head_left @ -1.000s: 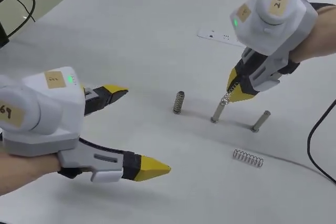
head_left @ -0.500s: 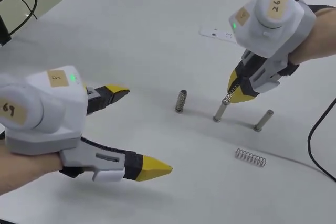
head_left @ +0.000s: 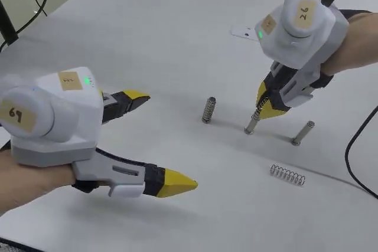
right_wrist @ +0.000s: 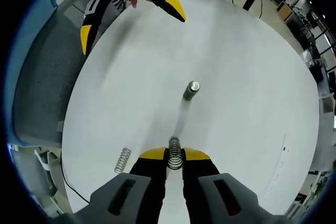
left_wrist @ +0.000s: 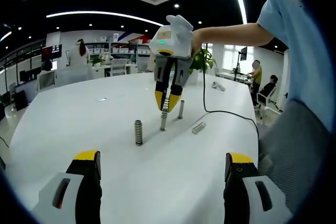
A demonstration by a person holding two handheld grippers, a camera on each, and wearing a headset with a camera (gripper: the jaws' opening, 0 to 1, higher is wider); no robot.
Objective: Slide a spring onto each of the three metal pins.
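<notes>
Head view: the right gripper (head_left: 267,105) pinches a spring (head_left: 258,109) at the top of the middle pin (head_left: 251,127) on the white table (head_left: 147,39), while the left gripper (head_left: 162,140) hovers nearby, jaws spread wide and holding nothing. A sprung pin (head_left: 208,110) and a bare pin (head_left: 302,133) flank the middle pin, and a loose spring (head_left: 287,175) lies flat near the bare pin. Left gripper view: its own yellow-tipped jaws gape at the bottom, the three pins standing in a row ahead; right gripper view: the jaws sit narrowly closed on the spring, seen end-on, the loose spring lying to their left.
</notes>
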